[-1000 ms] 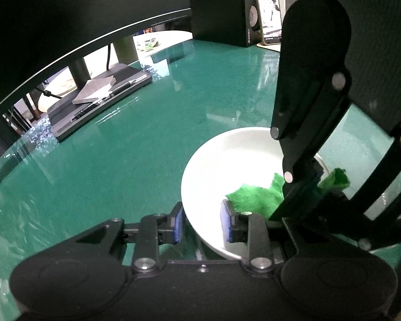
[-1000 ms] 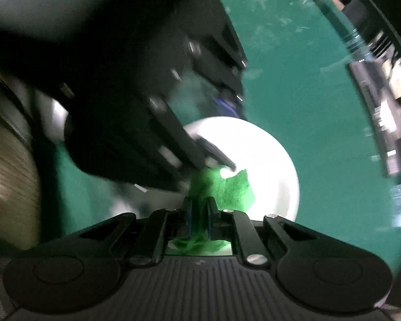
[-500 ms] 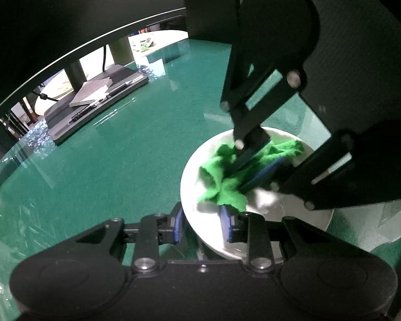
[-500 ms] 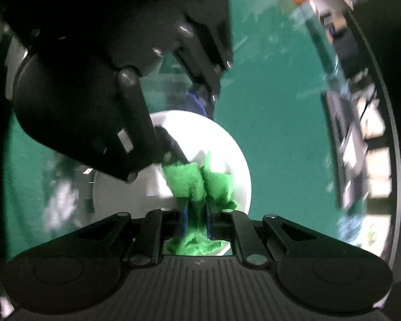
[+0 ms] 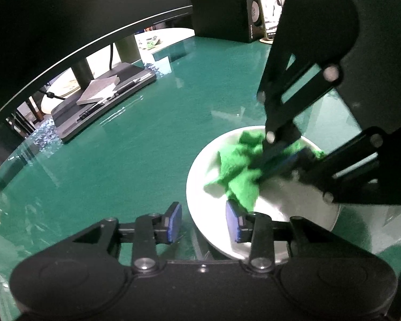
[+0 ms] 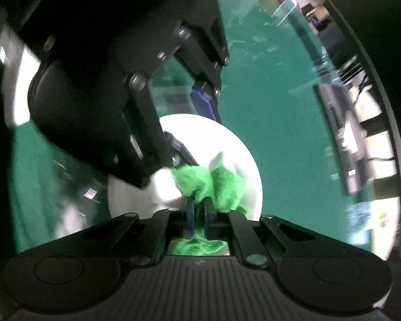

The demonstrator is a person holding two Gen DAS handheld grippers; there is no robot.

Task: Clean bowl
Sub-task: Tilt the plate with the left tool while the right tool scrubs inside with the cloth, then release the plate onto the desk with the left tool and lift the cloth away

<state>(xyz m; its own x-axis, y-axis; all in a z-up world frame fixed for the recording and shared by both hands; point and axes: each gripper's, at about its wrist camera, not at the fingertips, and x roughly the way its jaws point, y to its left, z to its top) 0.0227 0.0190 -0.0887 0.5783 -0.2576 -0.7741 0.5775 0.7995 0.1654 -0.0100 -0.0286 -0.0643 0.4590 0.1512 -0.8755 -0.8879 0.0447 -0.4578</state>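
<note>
R gripper (image 6: 199,215) jaws clamped on green cloth (image 6: 216,184), cloth bunched inside white bowl (image 6: 250,160) on green tabletop (image 6: 280,123); L gripper (image 6: 192,123) w/ bowl's rim betw. its blue pads, upper left.

Right gripper (image 5: 278,160) smears with blur at the cloth (image 5: 238,171), and its black frame hides the bowl's (image 5: 200,176) three o'clock rim. Left gripper (image 6: 192,123) blocks the bowl's ten o'clock side. Desk clutter at two o'clock: too blurred to identify.
</note>
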